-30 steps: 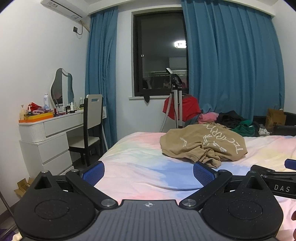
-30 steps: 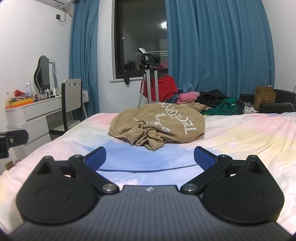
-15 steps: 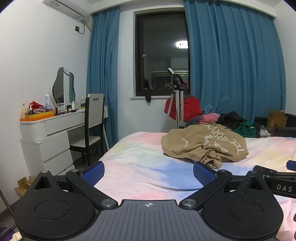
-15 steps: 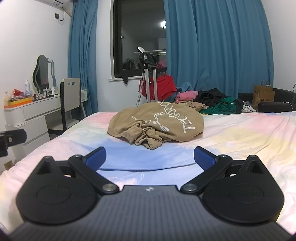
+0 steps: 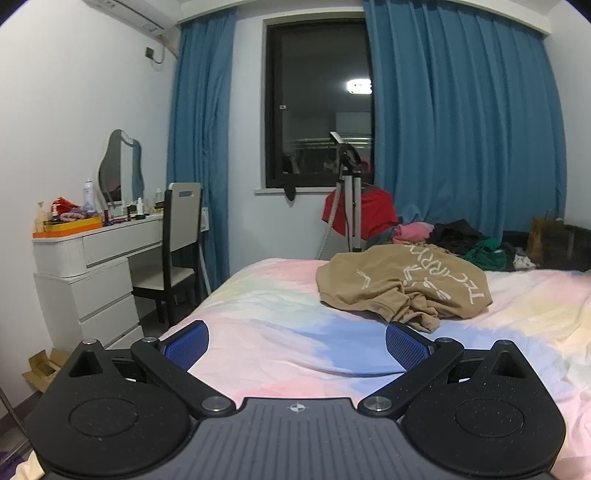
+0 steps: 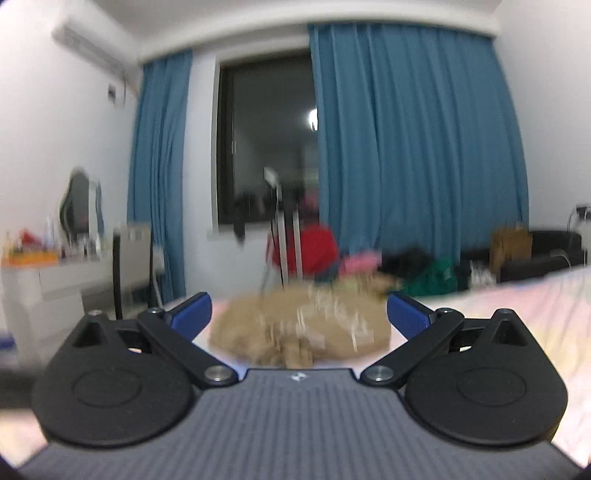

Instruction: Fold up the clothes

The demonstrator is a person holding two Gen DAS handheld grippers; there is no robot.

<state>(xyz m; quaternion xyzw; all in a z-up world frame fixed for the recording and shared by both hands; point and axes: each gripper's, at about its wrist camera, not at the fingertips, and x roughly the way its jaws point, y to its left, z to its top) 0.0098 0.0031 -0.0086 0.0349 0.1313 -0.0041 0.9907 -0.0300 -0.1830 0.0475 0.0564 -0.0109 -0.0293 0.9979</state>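
Nearest, we list the left gripper [image 5: 295, 341]: blue pads spread wide, nothing between them, its body cut off by the lower edge. It hangs above the bed [image 5: 280, 332], whose pastel sheet of pink, blue and yellow runs out of view on the right.

The right gripper [image 6: 298, 316] is likewise spread wide and empty. Its whole view is blurred; only the gripper's own parts read sharply.

Next, the shirt [image 5: 402, 288]: tan, crumpled in a heap on the bed, well ahead of the left pads and to their right. White lettering crosses it, creased and upside down, so we cannot read it fully. In the right view the shirt [image 6: 301, 326] sits between the two pads, smeared, its lower edge hidden behind the gripper body; we cannot tell whether the pads touch it.

Left of the bed we note a chair [image 5: 179, 240] tucked at a white dresser [image 5: 92, 266], with a mirror [image 5: 118, 166] and small bottles too small to tell apart.

Beyond the bed's far edge lies a pile [image 5: 461, 240] of pink, black and green clothes, partly hidden by the shirt, and a stand [image 5: 349, 192] with something red behind it.

Farthest, a dark window [image 5: 317, 107] between blue curtains [image 5: 465, 129]; an air conditioner [image 5: 125, 13] is cropped at top left.
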